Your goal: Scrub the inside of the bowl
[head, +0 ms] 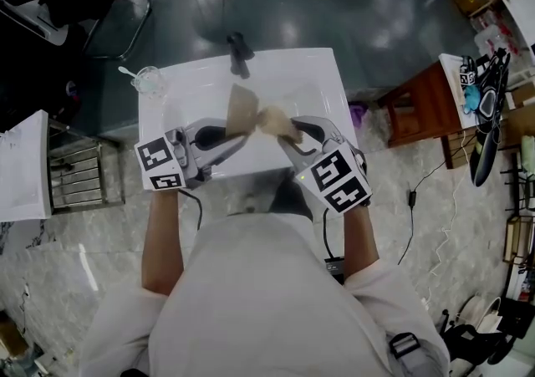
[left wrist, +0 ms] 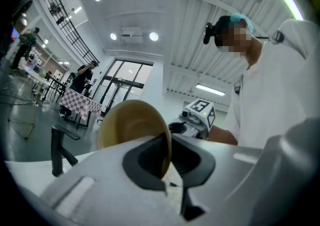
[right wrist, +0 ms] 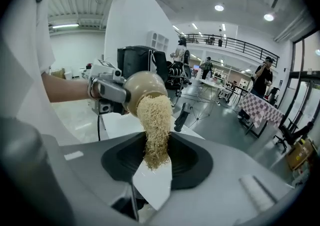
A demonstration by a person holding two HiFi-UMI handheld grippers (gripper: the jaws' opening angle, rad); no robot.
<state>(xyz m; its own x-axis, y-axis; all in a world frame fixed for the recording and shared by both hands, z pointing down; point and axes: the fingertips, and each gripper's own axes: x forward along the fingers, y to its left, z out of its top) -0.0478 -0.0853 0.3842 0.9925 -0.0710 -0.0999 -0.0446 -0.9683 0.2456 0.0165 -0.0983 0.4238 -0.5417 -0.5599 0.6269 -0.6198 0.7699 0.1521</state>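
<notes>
Tan round bowl [head: 241, 110] tilted over a white sink [head: 322, 74].
Left gripper [left wrist: 167, 156] clamps its rim; right gripper [right wrist: 155, 162] pinches a beige fibrous scrubber [right wrist: 155, 127], its end inside the bowl.

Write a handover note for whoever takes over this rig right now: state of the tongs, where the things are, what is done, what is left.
Left tongs: shut on the rim of the bowl, which is held tilted on its side above the white sink.
Right tongs: shut on the scrubber, a fibrous pad whose far end meets the bowl.
Done: bowl and scrubber are both lifted and brought together.
Left: scrub the inside. How much is already scrubbed cannot be told from these views. After that, probably set both down.
</notes>
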